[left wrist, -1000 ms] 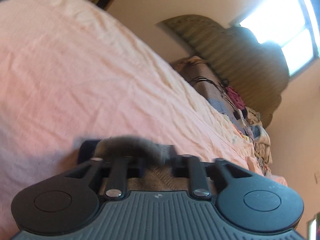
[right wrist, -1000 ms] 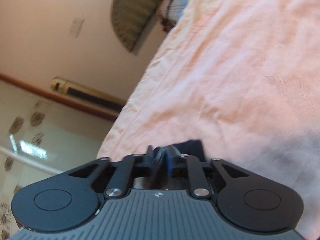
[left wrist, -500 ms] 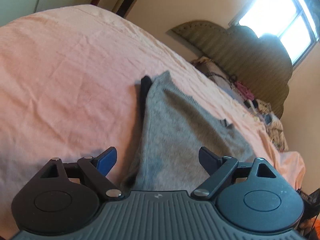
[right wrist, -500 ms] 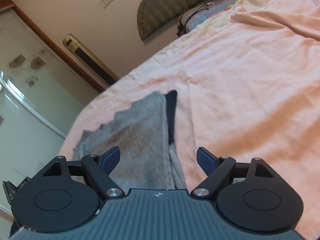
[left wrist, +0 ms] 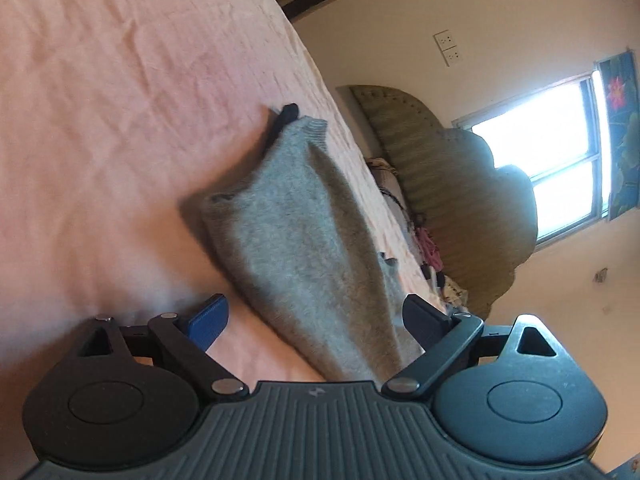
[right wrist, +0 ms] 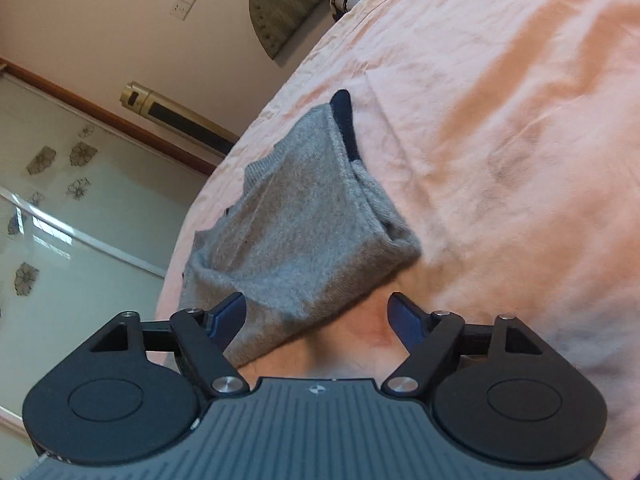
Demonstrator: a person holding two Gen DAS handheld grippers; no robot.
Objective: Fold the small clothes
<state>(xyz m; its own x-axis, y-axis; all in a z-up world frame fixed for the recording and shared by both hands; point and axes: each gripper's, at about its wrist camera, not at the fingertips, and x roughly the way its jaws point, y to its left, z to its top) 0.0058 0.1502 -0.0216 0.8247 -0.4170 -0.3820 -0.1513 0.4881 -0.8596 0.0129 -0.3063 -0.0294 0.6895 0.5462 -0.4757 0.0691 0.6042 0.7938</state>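
I see a grey knitted garment (left wrist: 304, 240) lying folded on a pink bedsheet (left wrist: 100, 100), just ahead of both tools. My left gripper (left wrist: 316, 316) is released, jaws opening, nothing pressed between them; the garment's near end lies between and beyond its fingers. My right gripper (right wrist: 318, 318) is likewise released and opening, with the garment (right wrist: 296, 232) ahead and to its left. Its long axis runs away from me, a dark strip (right wrist: 346, 124) poking out at the far end. A green headboard (left wrist: 460, 200) and cluttered laundry sit well beyond; nothing blocks the way.
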